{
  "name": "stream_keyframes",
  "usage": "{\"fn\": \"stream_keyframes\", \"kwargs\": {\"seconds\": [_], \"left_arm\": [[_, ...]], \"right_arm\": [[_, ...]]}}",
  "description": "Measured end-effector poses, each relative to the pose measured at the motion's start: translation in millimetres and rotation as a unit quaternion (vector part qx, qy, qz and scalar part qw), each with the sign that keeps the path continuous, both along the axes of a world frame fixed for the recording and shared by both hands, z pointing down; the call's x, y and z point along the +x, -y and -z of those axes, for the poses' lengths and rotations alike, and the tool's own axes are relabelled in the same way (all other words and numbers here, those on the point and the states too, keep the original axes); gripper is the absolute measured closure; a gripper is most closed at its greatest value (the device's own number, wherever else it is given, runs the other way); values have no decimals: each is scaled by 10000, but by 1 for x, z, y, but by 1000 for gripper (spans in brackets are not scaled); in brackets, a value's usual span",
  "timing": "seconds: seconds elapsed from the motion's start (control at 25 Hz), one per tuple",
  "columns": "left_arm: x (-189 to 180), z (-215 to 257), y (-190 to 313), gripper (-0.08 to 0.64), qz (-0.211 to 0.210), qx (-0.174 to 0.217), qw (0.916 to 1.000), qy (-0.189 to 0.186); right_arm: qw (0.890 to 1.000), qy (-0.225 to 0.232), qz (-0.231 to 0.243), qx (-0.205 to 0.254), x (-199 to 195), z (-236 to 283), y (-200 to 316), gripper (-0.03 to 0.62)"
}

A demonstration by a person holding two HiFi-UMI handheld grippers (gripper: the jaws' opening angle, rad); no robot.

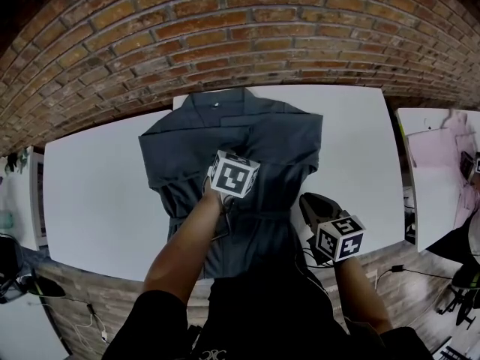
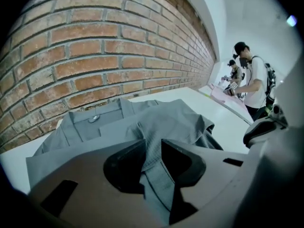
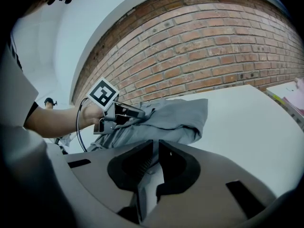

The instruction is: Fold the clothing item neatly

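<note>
1. Grey garment [image 1: 251, 137] lies spread on white table [image 1: 97, 193]; collar end twd brick wall [image 1: 225, 28]; lower end reaches table's near edge.
2. L gripper [image 2: 153, 144]: over garment's middle, pointing down at it; jaws a little apart; a raised strip of fabric runs betw. them; pads not seen pinching it.
3. Collar button [image 2: 95, 119] lies beyond L jaws, twd wall; fabric there flat.
4. R gripper [image 3: 156, 147]: jaws nearly together, narrow slit only; nothing held; pale table shows through slit.
5. R gripper sits just off garment's right side, near table's front edge; apart from fabric; garment ahead and to its left.
</note>
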State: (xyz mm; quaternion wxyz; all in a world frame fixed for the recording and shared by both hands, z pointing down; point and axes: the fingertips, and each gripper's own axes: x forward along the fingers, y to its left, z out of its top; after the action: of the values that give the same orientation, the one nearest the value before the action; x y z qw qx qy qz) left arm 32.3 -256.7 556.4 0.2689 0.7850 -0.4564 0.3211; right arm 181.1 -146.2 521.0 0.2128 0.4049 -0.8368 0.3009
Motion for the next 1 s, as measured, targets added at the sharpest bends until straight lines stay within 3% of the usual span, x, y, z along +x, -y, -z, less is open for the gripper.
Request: {"fn": "stream_keyframes", "kwargs": {"seconds": [0.08, 0.24, 0.36, 0.56, 0.68, 0.88, 1.0], "left_arm": [[-15, 5, 2, 479, 188, 110, 9998, -33], [-76, 11, 18, 480, 1023, 261, 9943, -125], [-109, -1, 30, 480, 1199, -74, 9926, -180], [-96, -43, 23, 480, 391, -790, 9956, 304], [-71, -41, 15, 483, -42, -670, 9966, 486], [-20, -38, -26, 486, -558, -934, 9936, 308], [3, -36, -42, 519, -767, -871, 9927, 331]], "right_arm": [[10000, -11, 76, 61, -13, 3, 1, 554], [9995, -29, 217, 249, -38, 17, 0, 554], [9993, -27, 182, 318, -44, 24, -2, 554], [9998, -89, 8, 201, -37, 20, -12, 554], [9998, -119, -88, 143, -31, 16, -13, 554], [9998, -65, -167, 88, -29, 14, -10, 554], [9999, -33, -132, 97, -35, 14, -7, 554]]}}
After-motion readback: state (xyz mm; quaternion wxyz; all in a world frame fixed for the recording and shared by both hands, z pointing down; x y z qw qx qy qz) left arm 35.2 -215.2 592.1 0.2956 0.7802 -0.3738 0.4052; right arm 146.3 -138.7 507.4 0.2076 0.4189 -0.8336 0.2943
